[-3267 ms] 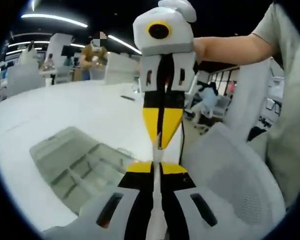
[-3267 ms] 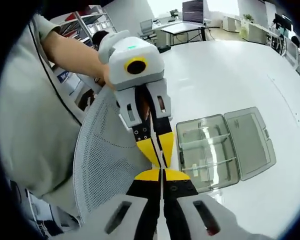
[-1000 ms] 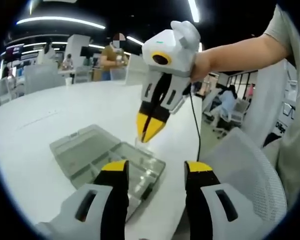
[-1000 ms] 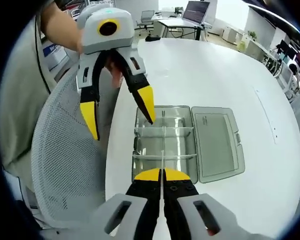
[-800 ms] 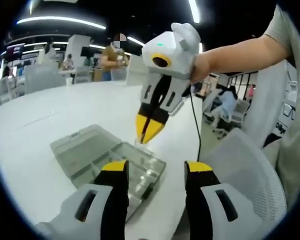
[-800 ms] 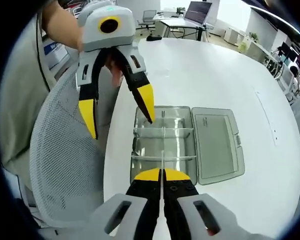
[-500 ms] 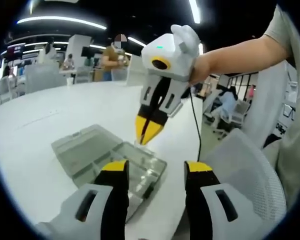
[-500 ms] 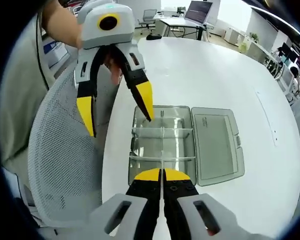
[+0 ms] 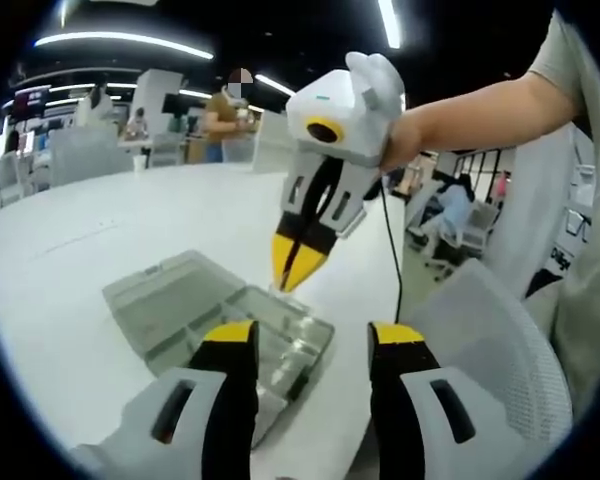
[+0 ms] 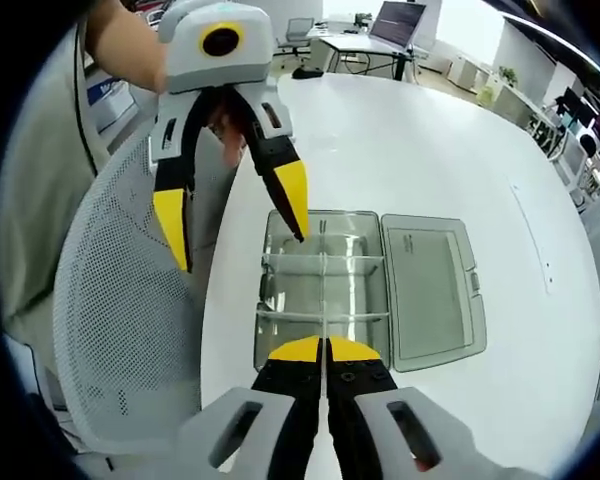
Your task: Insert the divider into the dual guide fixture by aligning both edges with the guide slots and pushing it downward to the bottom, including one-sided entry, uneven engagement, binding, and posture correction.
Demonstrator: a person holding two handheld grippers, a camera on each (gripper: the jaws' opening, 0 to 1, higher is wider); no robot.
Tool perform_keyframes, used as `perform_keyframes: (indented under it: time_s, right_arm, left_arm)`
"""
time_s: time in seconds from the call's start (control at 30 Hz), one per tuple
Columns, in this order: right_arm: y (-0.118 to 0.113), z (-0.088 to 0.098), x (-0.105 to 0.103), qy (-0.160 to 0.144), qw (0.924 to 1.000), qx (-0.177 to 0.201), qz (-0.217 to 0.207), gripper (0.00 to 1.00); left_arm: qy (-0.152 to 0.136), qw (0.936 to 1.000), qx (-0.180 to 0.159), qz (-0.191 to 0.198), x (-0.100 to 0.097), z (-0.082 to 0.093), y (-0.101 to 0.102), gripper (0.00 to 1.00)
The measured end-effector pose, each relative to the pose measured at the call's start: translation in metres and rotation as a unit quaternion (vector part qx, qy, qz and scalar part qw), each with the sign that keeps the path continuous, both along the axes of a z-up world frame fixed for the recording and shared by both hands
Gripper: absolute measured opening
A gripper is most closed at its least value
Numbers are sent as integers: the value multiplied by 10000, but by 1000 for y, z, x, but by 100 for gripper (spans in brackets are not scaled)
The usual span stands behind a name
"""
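A clear plastic box lies on the white table with its lid folded open to one side. Cross walls part the box's inside into compartments. My right gripper is shut on a thin clear divider, seen edge-on and held above the box. From the left gripper view, the right gripper points down over the box. My left gripper is open with nothing between its jaws. It hangs beside the box's near end.
A white mesh chair stands at the table's edge, close to the box. The person's arm reaches in from the right. Other people, chairs and desks stand far behind the table.
Earlier both grippers were shut on the divider, tip to tip. The left gripper let go and opened. The right gripper now holds the divider alone over the box, drifting slightly in the last second.
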State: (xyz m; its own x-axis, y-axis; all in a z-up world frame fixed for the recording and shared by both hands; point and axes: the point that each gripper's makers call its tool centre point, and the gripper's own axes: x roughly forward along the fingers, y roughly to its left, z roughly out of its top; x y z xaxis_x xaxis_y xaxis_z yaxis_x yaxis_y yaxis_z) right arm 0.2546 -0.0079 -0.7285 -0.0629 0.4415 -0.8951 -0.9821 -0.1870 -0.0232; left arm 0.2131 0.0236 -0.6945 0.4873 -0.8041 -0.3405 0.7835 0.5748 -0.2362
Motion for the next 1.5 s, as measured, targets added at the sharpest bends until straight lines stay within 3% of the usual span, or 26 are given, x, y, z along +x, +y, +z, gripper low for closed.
perform_keyframes:
  time_s: [1.5]
  right_arm:
    - [-2,-6,1,80,9999,-37,-92,0]
  left_arm:
    - [28,10000,-36,40,-2,0,0,40]
